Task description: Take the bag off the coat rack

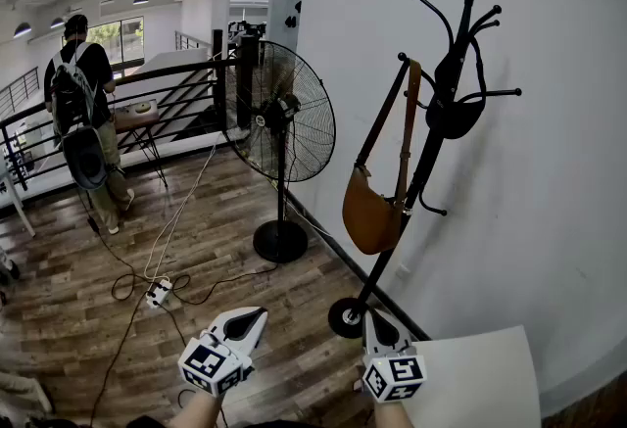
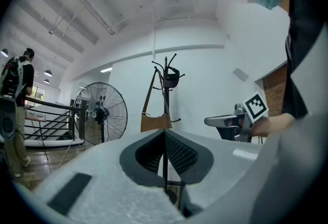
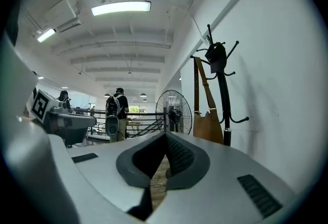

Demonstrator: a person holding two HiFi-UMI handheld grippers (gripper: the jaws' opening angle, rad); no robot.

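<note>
A brown leather bag (image 1: 371, 213) hangs by its long strap (image 1: 409, 127) from a black coat rack (image 1: 441, 113) that stands against the white wall. The bag (image 2: 156, 121) also shows straight ahead in the left gripper view, and the same bag (image 3: 208, 125) at right in the right gripper view. A black item (image 1: 453, 118) hangs higher on the rack. My left gripper (image 1: 248, 320) is low in the head view, shut and empty, well short of the rack. The right gripper (image 1: 375, 326) is beside the rack's round base (image 1: 346, 317), shut with nothing in it.
A black pedestal fan (image 1: 281, 127) stands left of the rack. Cables and a power strip (image 1: 158, 293) lie on the wooden floor. A person with a backpack (image 1: 83, 113) stands by the black railing (image 1: 147, 78). A white table corner (image 1: 480, 382) is at lower right.
</note>
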